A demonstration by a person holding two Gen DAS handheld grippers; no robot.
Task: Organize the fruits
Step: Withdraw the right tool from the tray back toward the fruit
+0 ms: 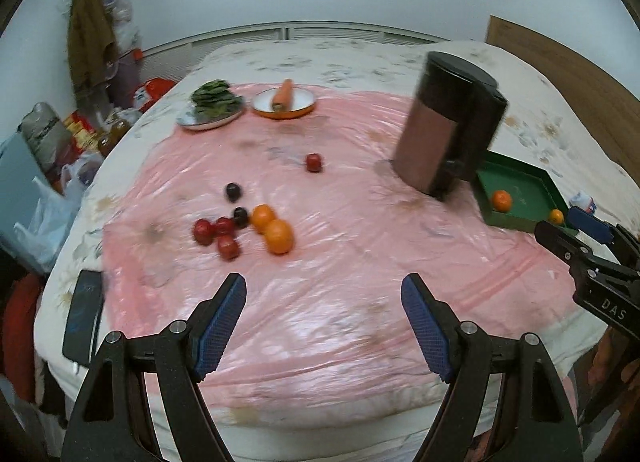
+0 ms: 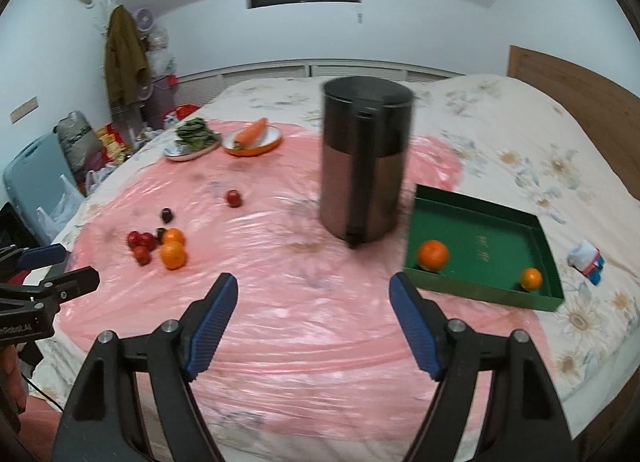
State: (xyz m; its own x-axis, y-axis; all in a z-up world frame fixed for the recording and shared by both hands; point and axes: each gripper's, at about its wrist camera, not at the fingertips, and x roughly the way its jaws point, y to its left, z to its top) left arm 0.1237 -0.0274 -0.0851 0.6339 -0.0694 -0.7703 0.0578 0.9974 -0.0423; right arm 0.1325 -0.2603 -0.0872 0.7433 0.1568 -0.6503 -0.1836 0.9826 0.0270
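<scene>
- We hold the left gripper (image 1: 323, 328) and right gripper (image 2: 311, 326) with fingers apart, empty.
- Two oranges (image 2: 432, 254) sit in our green tray (image 2: 480, 294).
- Round fruits (image 1: 240, 225) cluster on the pink sheet (image 1: 320, 322), showing no long axis.

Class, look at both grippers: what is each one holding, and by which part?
Nothing is held. The left gripper and right gripper are both open and empty.

The left gripper (image 1: 323, 330) points downward, its blue-padded jaws wide apart with nothing between them; the right gripper (image 2: 313, 326) — just beside it — stands likewise spread and empty.
</scene>
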